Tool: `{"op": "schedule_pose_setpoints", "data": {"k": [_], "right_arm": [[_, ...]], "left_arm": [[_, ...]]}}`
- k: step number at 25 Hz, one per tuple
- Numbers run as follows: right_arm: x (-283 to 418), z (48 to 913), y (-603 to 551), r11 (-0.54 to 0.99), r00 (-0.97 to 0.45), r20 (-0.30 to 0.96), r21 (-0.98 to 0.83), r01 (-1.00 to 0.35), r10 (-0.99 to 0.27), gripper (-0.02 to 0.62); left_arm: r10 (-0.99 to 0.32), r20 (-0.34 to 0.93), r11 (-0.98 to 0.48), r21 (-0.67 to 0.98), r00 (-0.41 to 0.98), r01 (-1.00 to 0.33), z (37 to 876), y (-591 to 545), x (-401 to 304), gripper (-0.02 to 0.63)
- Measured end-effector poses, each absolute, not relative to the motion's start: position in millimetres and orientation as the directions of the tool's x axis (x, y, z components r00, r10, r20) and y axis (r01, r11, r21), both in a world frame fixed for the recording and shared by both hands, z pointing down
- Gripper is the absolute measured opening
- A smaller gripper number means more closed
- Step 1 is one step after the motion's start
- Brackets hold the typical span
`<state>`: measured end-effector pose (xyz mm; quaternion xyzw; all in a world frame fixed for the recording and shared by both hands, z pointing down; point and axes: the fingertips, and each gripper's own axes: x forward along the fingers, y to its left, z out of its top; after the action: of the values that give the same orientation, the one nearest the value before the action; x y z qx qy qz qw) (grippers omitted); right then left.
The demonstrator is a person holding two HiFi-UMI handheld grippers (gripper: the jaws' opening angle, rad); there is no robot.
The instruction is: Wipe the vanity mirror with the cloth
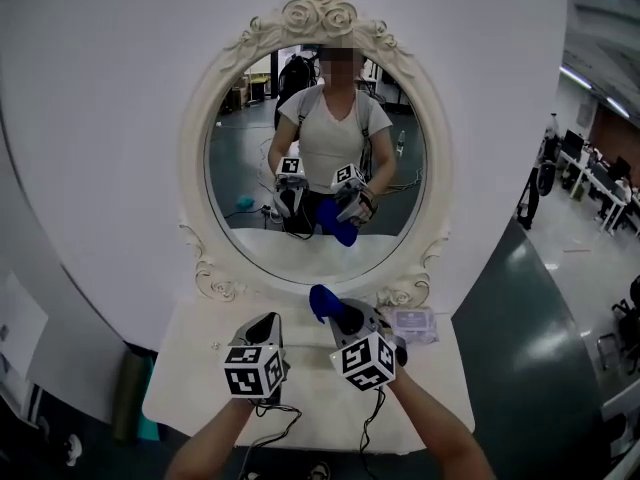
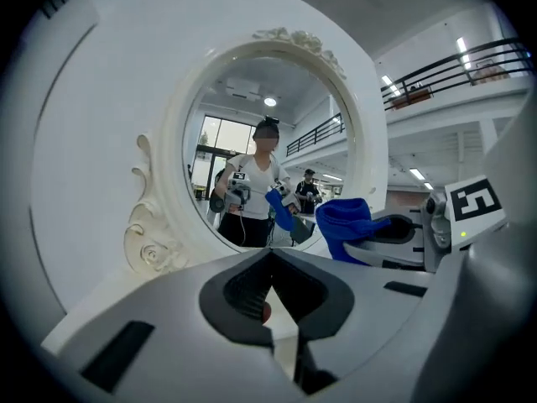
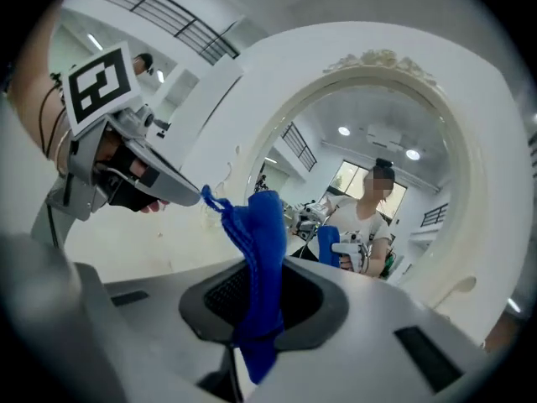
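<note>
— Wide hall all round, dark floor open past the right edge of the white table (image 1: pixel 195 368). At the table's rear edge, a vanity mirror (image 1: pixel 310 108), oval, ringed by a carved white frame (image 1: pixel 195 168).

— And the cloth?

— Pinched in the right tongs (image 1: pixel 338 313), clamped on the blue cloth (image 1: pixel 322 300). Sticks up past the tips, just before the frame's lower rim. Cannot tell whether touching it.

— Left side?

— Left tongs (image 1: pixel 266 320) closed on nothing, tips together. Just beside the right pair, low over the table.

— Room to move?

— Bare tabletop left of both tools. Small clear packet (image 1: pixel 410 320) near the right pair, by the frame's foot.
</note>
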<state>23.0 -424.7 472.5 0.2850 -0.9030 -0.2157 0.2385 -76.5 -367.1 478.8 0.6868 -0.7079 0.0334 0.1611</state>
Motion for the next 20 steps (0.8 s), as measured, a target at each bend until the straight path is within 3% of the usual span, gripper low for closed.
{"op": "schedule_pose_setpoints", "data": {"k": [9, 15, 20], "right_arm": [[75.3, 492.1, -382.3, 0.683, -0.659, 0.189, 0.289, -0.671, -0.728, 0.067], [103.1, 509.4, -353.1, 0.582, -0.555, 0.196, 0.124, -0.804, -0.809, 0.067], [102.9, 521.8, -330.9, 0.547, -0.537, 0.201, -0.007, -0.837, -0.819, 0.067]], "left_arm": [[-0.982, 0.185, 0.089, 0.223, -0.047, -0.971, 480.6, -300.7, -80.1, 0.005], [-0.986, 0.167, 0.052, 0.228, -0.013, -0.972, 485.1, -276.9, -71.6, 0.005], [-0.980, 0.199, 0.024, 0.217, 0.021, -0.976, 502.7, -258.5, -60.0, 0.005]]}}
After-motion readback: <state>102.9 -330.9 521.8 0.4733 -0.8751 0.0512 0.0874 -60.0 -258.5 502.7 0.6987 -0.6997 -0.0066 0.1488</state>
